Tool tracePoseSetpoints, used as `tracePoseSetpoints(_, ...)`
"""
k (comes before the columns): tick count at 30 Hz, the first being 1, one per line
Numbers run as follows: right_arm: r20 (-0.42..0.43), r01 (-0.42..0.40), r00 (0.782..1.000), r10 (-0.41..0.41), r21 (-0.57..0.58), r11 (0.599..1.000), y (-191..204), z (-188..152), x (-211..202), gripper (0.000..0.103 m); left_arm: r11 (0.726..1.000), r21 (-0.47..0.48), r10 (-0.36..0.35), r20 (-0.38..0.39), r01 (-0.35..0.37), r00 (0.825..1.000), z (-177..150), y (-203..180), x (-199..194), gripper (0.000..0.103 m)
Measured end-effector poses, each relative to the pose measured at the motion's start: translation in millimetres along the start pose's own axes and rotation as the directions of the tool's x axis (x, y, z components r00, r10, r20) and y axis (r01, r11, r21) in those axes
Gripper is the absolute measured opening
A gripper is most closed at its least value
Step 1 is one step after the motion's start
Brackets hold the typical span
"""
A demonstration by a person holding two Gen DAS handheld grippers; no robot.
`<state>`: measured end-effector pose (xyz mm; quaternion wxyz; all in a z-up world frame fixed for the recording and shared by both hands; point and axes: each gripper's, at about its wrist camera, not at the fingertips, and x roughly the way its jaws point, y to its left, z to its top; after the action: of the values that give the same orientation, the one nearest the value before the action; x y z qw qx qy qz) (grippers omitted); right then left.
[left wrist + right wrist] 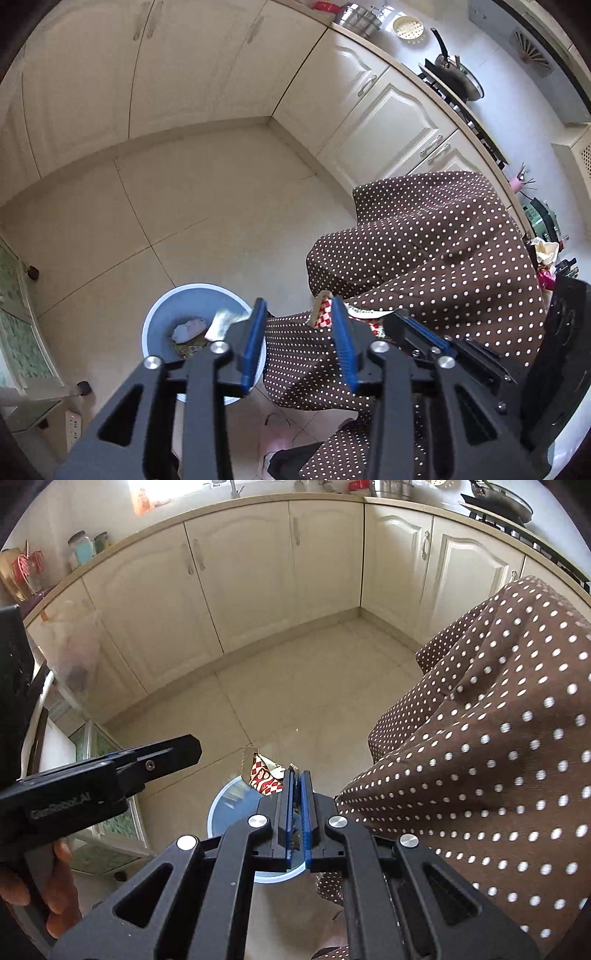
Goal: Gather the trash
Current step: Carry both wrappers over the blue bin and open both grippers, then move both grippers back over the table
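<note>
The right tongs [295, 779] are pinched narrow on a red-and-white checked wrapper [263, 775], held above the blue bin [221, 805] on the kitchen floor. The left tongs [301, 314] hang wide apart and hold nothing, near the bin's rim. The bin already holds crumpled scraps [188, 329]. To drop cleanly, I'd centre the wrapper over the bin's mouth, clear of the dotted brown skirt [480, 738], before parting the tongs.

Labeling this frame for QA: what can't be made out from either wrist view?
- Trash bin floor, right wrist view: hidden by right gripper and red-and-white wrapper.
- Bin contents, left wrist view: partly covered by left gripper; items unidentifiable.
- Wrapper print: too small to read.
</note>
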<state>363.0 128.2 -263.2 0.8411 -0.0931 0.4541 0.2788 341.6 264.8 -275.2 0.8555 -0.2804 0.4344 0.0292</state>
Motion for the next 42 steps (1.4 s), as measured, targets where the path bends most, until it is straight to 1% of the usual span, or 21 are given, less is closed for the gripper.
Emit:
tracePoseSetpoints(7,-0.024,-0.016,1.0,0.016,-0.005,1.0,6,-3,8,0.003,1.0,-0.02,0.023,-0.023,-0.023,0.999,-9,10,-1,0.038)
tracePoseSetpoints(12,-0.033,-0.031,0.999,0.03,-0.014,0.999,16,-2,13,0.003,0.998,-0.044,0.034,-0.024,-0.035,0.999,-16,16,-5,0.038)
tracePoseSetpoints(20,-0.014,-0.058,0.998,0.057,-0.029,0.998,33,16,16,0.004,0.996,-0.076,0.046,0.008,-0.045,0.999,-12,24,-17,0.038)
tracePoseSetpoints(22,-0.007,-0.078,0.997,0.078,-0.014,0.997,36,22,15,0.007,0.995,-0.083,0.048,0.011,-0.047,0.999,-11,26,-21,0.038)
tracePoseSetpoints(25,0.006,-0.076,0.997,0.076,-0.016,0.997,38,30,12,0.007,0.995,-0.095,0.043,0.012,-0.041,0.999,-11,28,-24,0.038)
tracePoseSetpoints(27,0.01,-0.074,0.997,0.074,-0.022,0.997,38,33,10,0.01,0.995,-0.091,0.044,0.012,-0.043,0.999,-12,26,-26,0.038)
tracePoseSetpoints(33,0.034,-0.06,0.998,0.061,-0.018,0.998,29,30,-11,0.011,0.997,-0.07,0.036,0.022,-0.035,0.999,-12,14,-38,0.038)
tracePoseSetpoints(38,0.094,-0.037,0.995,0.038,-0.004,0.999,15,30,-52,0.015,1.0,-0.021,0.011,0.055,-0.01,0.998,-10,-18,-61,0.038)
tracePoseSetpoints(40,0.137,-0.02,0.99,0.019,0.003,1.0,5,31,-78,0.017,1.0,-0.002,-0.006,0.068,0.006,0.998,-11,-35,-69,0.038)
tracePoseSetpoints(42,0.177,-0.001,0.984,-0.001,0.01,1.0,-5,31,-100,0.026,0.999,0.039,-0.028,0.083,0.025,0.996,-11,-59,-79,0.039)
